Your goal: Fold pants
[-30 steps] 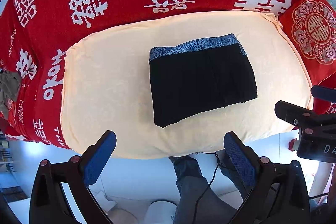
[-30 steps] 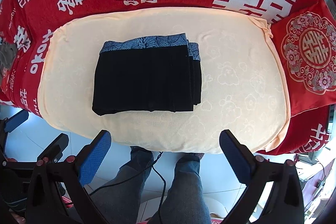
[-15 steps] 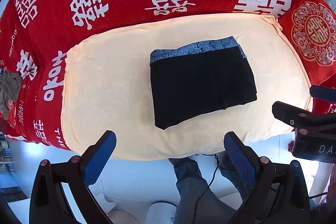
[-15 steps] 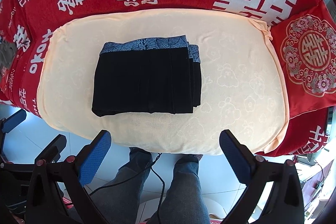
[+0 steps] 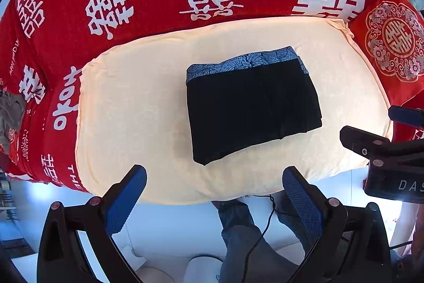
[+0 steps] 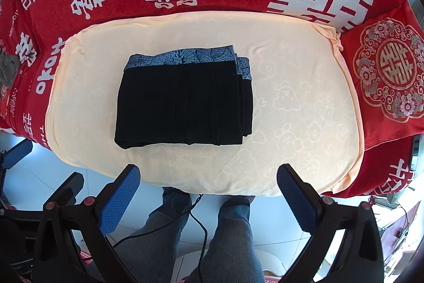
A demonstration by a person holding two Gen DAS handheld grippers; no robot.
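The left gripper (image 5: 214,192) and the right gripper (image 6: 208,188) both hover with jaws spread wide, empty, fingers pointing toward 12 o'clock.

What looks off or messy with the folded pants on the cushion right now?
Little stands out. The black pants lie folded flat on the cream cushion, though the layers at the right edge sit slightly staggered. Both grippers hang open, clear of them.
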